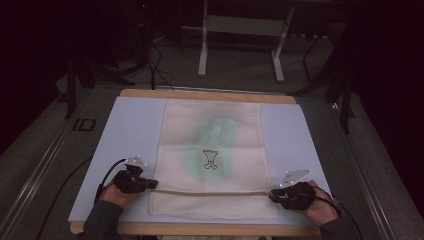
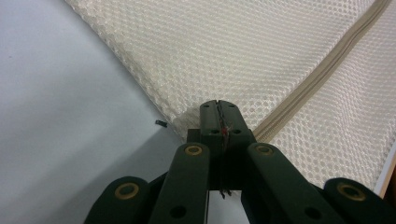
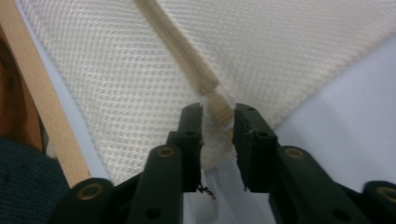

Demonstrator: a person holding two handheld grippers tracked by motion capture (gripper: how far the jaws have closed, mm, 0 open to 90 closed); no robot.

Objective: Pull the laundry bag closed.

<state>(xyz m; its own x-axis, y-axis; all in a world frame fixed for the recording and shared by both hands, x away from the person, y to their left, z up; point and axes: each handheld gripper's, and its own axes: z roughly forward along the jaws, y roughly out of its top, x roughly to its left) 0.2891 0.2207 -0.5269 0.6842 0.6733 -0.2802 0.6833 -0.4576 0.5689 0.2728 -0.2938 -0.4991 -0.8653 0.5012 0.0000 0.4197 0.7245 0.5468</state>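
mesh bag (image 1: 212, 150) covering mid-table, bare white mat (image 1: 127, 130) strips free either side, table edge near

The letters "ID" stand in dark print on the grey floor surface (image 1: 83, 124) left of the table, while the mesh bag (image 1: 212, 150) bears a small dark unlettered figure.

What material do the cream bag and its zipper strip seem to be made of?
The bag looks like a synthetic mesh fabric, matte cream: a fine honeycomb of small holes covers it. The zipper strip seems a denser woven tape, beige, smooth, with a raised ridge along it. The exact fibre cannot be told.
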